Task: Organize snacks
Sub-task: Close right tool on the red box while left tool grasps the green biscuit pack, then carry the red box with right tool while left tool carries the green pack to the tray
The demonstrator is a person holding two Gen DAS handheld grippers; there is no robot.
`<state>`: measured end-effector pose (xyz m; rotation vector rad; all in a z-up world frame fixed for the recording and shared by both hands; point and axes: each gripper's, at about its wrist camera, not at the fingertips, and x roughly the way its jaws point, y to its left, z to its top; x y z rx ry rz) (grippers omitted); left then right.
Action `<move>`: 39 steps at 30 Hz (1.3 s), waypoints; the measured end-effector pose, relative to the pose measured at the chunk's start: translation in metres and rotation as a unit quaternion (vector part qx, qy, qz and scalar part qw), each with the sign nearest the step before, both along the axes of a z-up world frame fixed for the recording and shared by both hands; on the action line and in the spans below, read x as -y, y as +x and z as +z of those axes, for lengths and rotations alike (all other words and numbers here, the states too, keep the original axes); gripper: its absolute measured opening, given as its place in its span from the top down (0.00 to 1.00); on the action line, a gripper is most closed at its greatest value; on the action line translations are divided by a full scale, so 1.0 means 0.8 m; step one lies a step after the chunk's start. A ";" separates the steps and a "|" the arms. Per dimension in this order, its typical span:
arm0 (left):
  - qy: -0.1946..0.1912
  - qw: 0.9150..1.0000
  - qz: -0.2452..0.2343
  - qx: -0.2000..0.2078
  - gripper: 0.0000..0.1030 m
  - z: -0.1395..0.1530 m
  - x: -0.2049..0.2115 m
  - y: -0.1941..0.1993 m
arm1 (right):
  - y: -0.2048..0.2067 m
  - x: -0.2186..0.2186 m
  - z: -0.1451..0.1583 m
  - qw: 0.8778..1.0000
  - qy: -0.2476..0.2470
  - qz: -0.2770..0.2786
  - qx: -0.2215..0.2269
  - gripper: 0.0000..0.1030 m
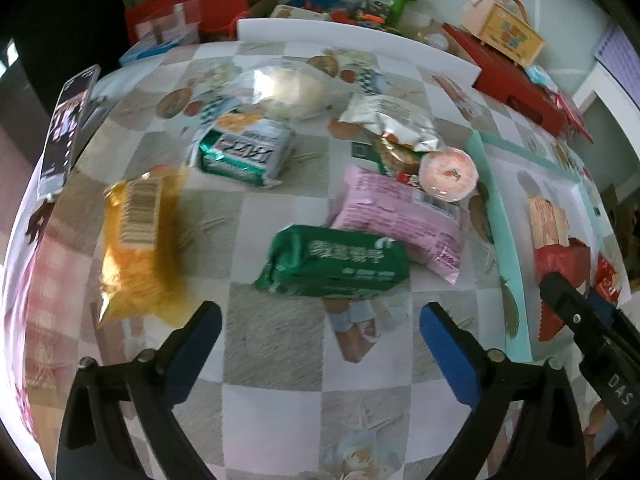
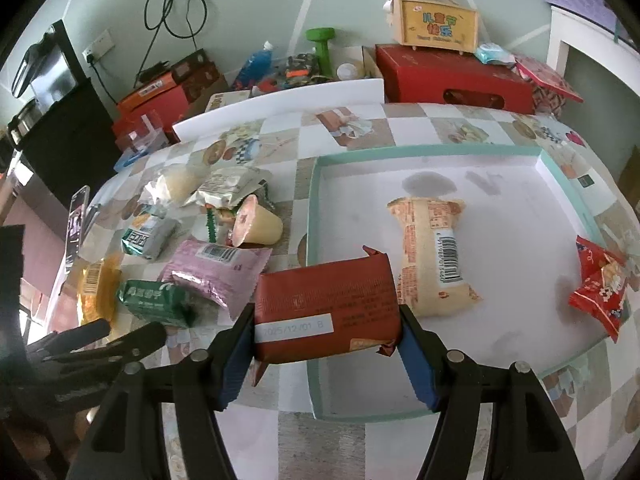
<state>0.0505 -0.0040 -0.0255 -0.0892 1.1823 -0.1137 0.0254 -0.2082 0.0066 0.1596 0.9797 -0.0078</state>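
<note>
Red pack (image 2: 327,312) clamped in my right gripper (image 2: 327,350), blue pads (image 2: 236,360) pressing both short ends. It hangs lengthwise across the jaws, over the near-left rim of the tray (image 2: 314,208). Dark red wrapper, white date strip on its near face, crimped ends.

Only the right view gives the tray floor clearly: a beige pack (image 2: 432,256) with barcode lying mid-tray, a red bag (image 2: 600,284) at the right rim. Same view catches my left gripper (image 2: 108,344) low at left, seen side-on.

Left view gives the loose pile better. My left gripper (image 1: 320,332) is spread wide, empty, tilted steeply down at the tablecloth (image 1: 272,412). Just ahead of its tips: green pack (image 1: 336,264), a pink pack (image 1: 400,216) touching it behind. Yellow bag (image 1: 136,248) off left, blurred. Further back a white-green pack (image 1: 244,152), a silver bag (image 1: 392,124), a pudding cup (image 1: 448,176) on its side, a clear-wrapped bun (image 1: 288,88). Right gripper's black finger (image 1: 576,316) intrudes at that view's right edge, over the tray.
</note>
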 end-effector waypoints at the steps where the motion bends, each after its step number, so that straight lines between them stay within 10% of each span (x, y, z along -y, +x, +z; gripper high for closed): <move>1: 0.004 1.000 -0.003 0.001 0.12 -0.002 0.004 0.003 | 0.000 -0.001 0.000 1.000 0.000 0.001 0.000 0.33; 39: -0.009 0.997 0.011 0.071 0.35 0.034 0.003 -0.004 | -0.007 0.004 0.019 0.999 0.026 0.001 0.034 0.33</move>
